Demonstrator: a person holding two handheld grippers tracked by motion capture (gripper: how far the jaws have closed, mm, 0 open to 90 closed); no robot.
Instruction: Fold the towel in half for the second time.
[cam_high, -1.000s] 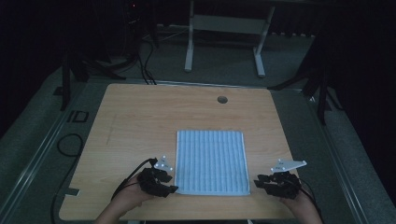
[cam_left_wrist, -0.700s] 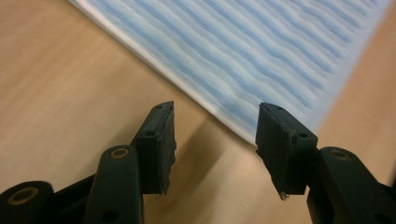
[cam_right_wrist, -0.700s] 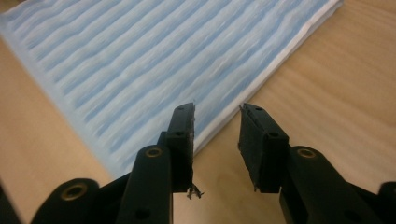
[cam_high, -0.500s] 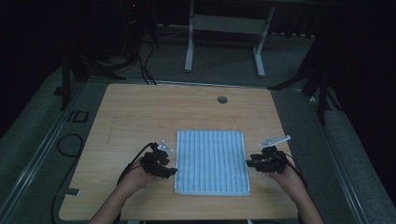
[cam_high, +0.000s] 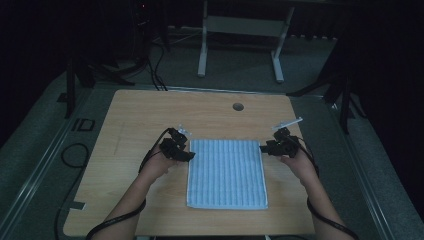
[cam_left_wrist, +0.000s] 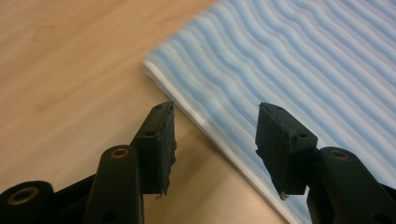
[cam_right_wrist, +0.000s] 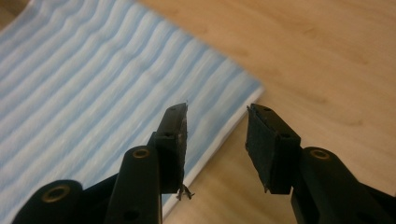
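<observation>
A blue-and-white striped towel (cam_high: 227, 172) lies flat on the wooden table (cam_high: 130, 125). My left gripper (cam_high: 189, 154) hovers at the towel's far left corner, open, its jaws straddling the towel's white edge (cam_left_wrist: 205, 123). My right gripper (cam_high: 262, 148) hovers at the far right corner, open as well, with the towel's corner (cam_right_wrist: 233, 100) just beyond its jaws. In the left gripper view the left gripper (cam_left_wrist: 215, 135) holds nothing. The right gripper (cam_right_wrist: 216, 140) in its own view is empty too.
A round cable hole (cam_high: 238, 106) sits near the table's far edge. Beyond the table stand white desk legs (cam_high: 202, 45) on a dark floor, with cables (cam_high: 75, 155) along the left side.
Both grippers have moved away from the near edge of the table, along the towel's sides, to its far corners. The towel has not moved.
</observation>
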